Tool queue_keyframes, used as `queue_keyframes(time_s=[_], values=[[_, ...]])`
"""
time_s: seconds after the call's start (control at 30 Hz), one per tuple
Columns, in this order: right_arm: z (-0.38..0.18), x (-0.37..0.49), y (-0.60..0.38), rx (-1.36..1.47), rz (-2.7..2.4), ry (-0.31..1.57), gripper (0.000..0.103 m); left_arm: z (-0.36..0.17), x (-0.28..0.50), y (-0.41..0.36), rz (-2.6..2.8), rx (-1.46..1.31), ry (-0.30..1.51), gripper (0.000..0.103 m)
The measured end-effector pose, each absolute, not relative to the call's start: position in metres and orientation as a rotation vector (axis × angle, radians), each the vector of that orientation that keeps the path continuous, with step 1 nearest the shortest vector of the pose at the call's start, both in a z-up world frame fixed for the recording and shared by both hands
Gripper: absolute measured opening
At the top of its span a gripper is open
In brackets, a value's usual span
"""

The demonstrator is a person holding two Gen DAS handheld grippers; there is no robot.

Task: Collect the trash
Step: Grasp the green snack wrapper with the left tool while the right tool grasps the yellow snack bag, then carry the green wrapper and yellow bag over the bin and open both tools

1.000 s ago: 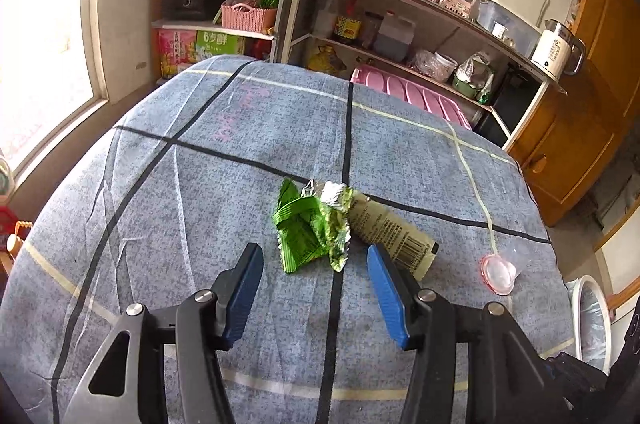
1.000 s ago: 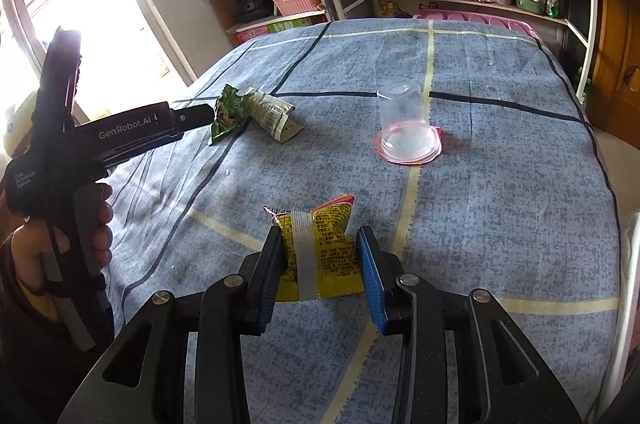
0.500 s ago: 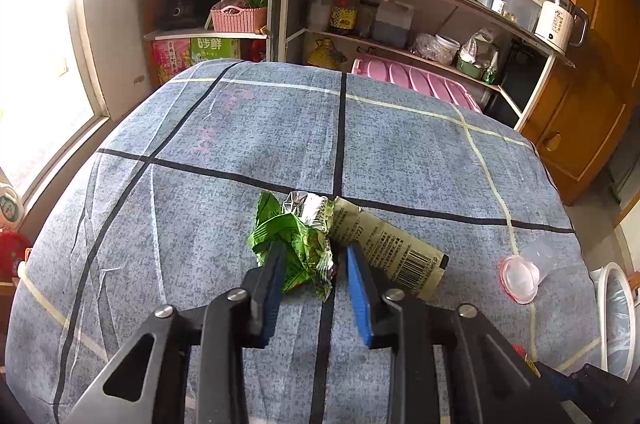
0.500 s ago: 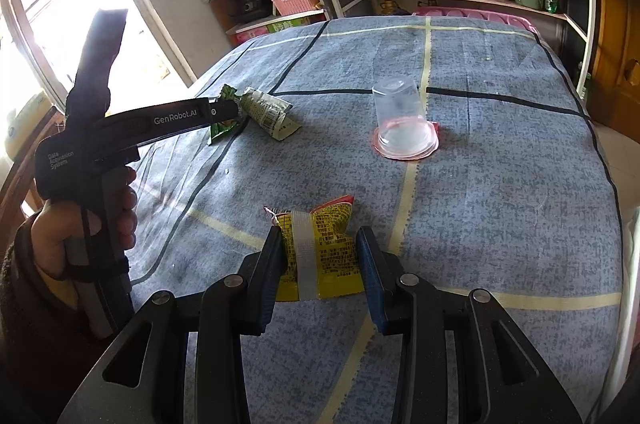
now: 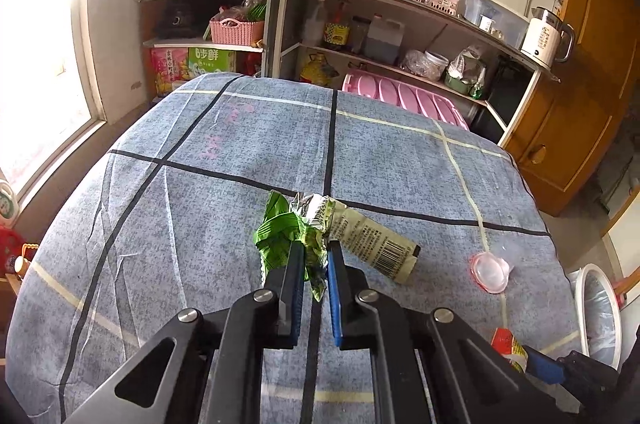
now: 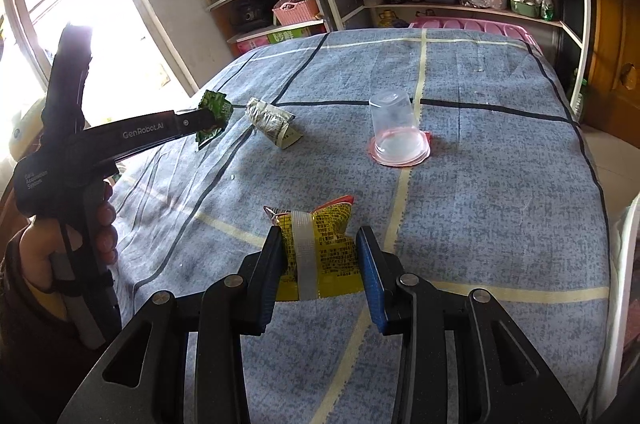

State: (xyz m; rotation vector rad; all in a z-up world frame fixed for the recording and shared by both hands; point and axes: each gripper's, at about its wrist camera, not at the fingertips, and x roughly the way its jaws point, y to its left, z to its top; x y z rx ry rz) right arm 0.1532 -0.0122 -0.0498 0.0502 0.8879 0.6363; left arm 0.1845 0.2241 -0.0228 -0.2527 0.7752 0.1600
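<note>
My left gripper (image 5: 313,249) is shut on a crumpled green wrapper (image 5: 280,232), which is raised a little off the table; the wrapper also shows in the right wrist view (image 6: 214,112), pinched at the left gripper's tip. A beige wrapper with a barcode (image 5: 372,244) lies just right of it on the blue cloth-covered table (image 5: 180,216). My right gripper (image 6: 318,244) is shut on a yellow snack packet (image 6: 320,252), which spans the gap between its fingers, low over the table's front part.
An upturned clear plastic cup on a pink lid (image 6: 394,128) stands mid-table. A white bin with a bag liner (image 5: 600,308) stands by the table's right edge. Shelves with bottles and a pink rack (image 5: 404,96) stand behind the table.
My left gripper moved forward, closed on the green wrapper and lifted it slightly away from the beige wrapper. My right gripper has kept its hold on the yellow packet.
</note>
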Motion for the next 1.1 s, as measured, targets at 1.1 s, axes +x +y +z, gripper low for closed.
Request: queue_keyframes(time_s=[1.1], values=[[-0.008, 0.1, -0.177, 0.172, 0.336, 0.748, 0.038, 0.018, 0.132, 0.024, -0.24, -0.053, 0.722, 0.011]])
